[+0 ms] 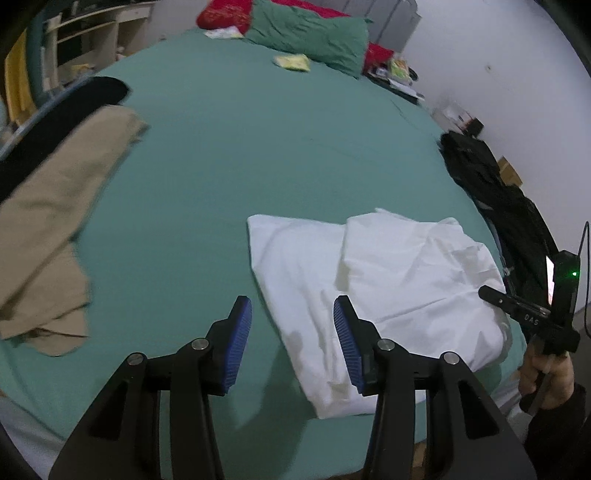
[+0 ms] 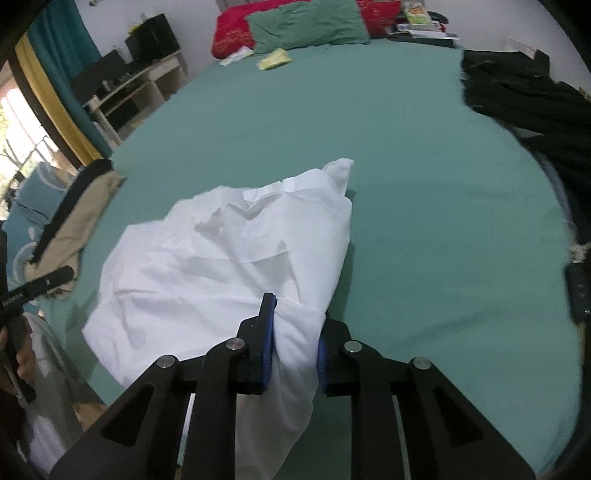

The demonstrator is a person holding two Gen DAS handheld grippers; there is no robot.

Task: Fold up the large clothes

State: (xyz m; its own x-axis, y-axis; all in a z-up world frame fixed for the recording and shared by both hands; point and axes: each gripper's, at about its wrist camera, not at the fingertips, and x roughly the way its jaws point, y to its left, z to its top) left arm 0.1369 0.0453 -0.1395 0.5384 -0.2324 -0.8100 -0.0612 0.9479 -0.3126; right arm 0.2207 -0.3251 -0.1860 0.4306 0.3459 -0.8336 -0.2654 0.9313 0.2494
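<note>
A white garment lies partly folded on the green bed sheet near the front edge. My left gripper is open and empty, held just above the garment's left edge. In the right wrist view the same white garment is bunched, and my right gripper is shut on its near right corner, with cloth hanging down between the blue pads. The right gripper also shows in the left wrist view, held in a hand at the far right.
Beige trousers with a black garment lie at the bed's left edge. A black garment lies at the right edge. Green pillow and red bedding are at the head. Shelves stand left.
</note>
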